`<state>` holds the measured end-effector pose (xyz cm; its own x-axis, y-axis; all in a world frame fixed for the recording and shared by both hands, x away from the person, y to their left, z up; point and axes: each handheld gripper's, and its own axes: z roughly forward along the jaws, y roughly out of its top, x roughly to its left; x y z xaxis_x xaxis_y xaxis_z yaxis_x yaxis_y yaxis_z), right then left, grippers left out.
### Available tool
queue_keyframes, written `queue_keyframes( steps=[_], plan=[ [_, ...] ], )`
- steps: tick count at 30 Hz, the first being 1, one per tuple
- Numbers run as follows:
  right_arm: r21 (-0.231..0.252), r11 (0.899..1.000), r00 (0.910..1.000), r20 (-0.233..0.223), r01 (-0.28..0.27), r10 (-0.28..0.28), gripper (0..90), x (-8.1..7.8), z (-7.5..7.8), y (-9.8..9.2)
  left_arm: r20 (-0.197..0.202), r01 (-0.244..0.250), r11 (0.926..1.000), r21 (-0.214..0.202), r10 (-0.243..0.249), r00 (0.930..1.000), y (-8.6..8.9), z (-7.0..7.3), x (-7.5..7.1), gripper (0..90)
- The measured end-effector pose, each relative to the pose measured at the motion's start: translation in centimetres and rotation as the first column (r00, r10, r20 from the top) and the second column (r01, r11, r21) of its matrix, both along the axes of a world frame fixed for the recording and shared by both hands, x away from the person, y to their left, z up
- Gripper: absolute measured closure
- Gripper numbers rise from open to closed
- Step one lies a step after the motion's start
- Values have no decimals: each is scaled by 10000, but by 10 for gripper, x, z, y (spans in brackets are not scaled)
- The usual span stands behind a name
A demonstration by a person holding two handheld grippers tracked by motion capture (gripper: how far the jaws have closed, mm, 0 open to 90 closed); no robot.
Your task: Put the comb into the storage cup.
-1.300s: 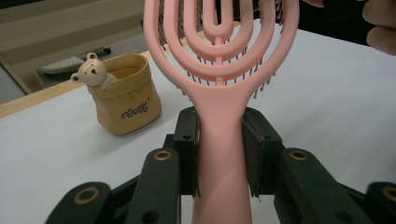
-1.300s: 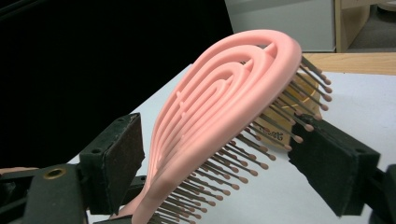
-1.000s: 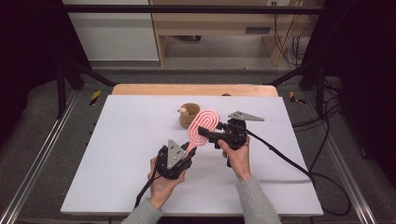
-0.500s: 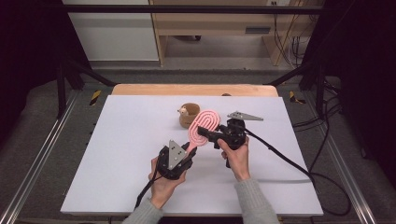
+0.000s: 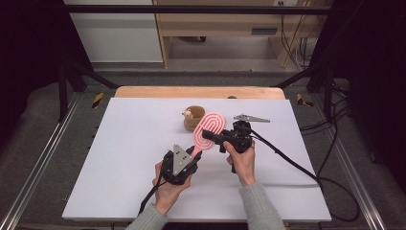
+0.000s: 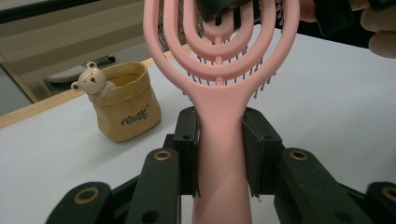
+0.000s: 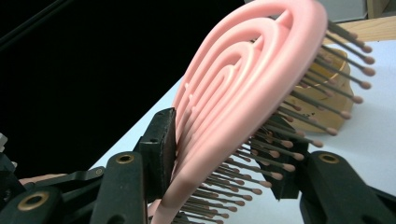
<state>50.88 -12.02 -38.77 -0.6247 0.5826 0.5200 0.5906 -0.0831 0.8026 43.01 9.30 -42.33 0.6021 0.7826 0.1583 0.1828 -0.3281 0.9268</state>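
Clamping the brush by its handle, the left gripper holds it low over the table, and in the left gripper view both black jaws press flat against the pink handle on either side. The brush head rises away from that gripper toward the far side of the table, its open looped frame standing above the white surface rather than lying on it.

From the other side, the right gripper has its jaws around the brush head. They have just been closing, and in the right gripper view the head sits between them: one jaw lies against the smooth pink back, the other is in among the bristles. Whether that second pad bears on the bristle tips or merely stands among them is hard to judge from this angle, though it looks like contact.

Just beyond the brush head stands a small tan pot with a bear figure peeking over its rim. It stays apart from both grippers, upright on the table near the far wooden edge.
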Motion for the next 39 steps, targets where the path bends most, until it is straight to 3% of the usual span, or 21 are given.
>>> queue_keyframes(
  steps=[14, 39],
  plan=[
    [301, 9994, 9994, -273, -184, 192, 580, -2, 2, -1, 162, -58, 10000, 45, 58, 9999, -2, -3, -1, 691],
    [524, 9975, 9988, -57, -476, 480, 630, -9, 4, -1, 165, -33, 10000, 4, 33, 9999, -5, -7, 2, 677]
  ],
)
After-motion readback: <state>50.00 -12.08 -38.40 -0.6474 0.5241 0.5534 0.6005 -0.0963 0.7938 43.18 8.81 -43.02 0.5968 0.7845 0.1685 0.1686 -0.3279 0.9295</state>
